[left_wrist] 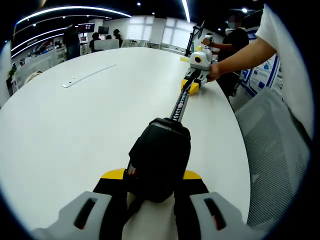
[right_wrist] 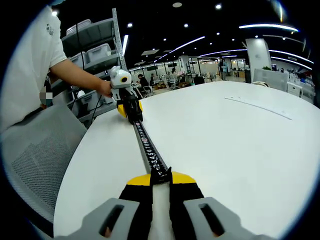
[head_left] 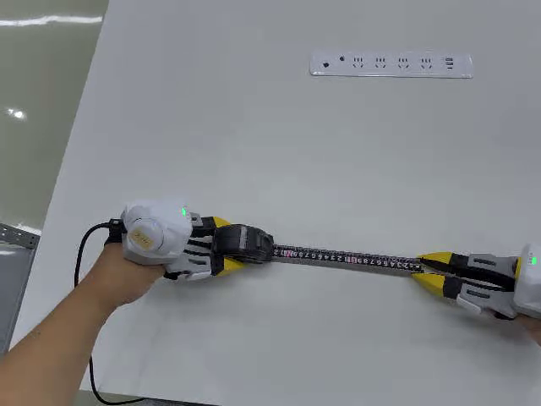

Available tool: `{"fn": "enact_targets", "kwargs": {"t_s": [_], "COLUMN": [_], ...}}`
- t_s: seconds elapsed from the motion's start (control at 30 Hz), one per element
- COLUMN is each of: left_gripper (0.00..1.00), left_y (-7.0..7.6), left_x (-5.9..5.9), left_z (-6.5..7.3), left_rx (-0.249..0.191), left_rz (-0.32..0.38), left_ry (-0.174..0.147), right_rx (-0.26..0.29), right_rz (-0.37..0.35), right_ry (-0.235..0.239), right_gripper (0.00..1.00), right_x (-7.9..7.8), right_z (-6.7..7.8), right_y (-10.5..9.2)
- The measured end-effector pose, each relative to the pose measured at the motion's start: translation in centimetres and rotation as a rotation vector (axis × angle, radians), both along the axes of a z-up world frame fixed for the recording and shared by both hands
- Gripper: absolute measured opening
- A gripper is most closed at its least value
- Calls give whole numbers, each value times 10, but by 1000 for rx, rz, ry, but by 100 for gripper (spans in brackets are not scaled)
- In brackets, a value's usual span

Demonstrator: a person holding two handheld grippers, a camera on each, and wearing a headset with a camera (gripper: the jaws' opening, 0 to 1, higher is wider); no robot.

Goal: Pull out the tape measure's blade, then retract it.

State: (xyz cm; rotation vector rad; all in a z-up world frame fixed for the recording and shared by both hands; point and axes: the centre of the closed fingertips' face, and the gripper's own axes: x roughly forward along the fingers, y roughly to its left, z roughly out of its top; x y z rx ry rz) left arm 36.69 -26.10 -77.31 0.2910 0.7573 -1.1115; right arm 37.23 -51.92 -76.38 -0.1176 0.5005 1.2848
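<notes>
Tape measure [head_left: 243,244] sits in left tongs [head_left: 226,244], its blade [head_left: 347,257] in right tongs [head_left: 429,269].

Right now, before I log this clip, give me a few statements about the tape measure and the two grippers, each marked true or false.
1. The left gripper is clamped on the tape measure case. True.
2. The blade is fully wound in. False: it is stretched out between the two grippers.
3. The right gripper grips the blade's far end. True.
4. A power strip lies between the grippers. False: it lies on the far part of the table, apart from them.
</notes>
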Motion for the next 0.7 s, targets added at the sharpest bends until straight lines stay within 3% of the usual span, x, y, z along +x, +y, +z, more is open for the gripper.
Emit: {"fn": "enact_targets", "kwargs": {"t_s": [0.7], "left_gripper": [33], "left_y": [-3], "left_x": [0], "left_z": [2], "left_rx": [0], "left_rz": [4], "left_ry": [-4], "right_rx": [-14], "right_rz": [-29], "right_ry": [5], "right_gripper": [10], "right_x": [0], "right_z": [-3], "right_y": [-22]}}
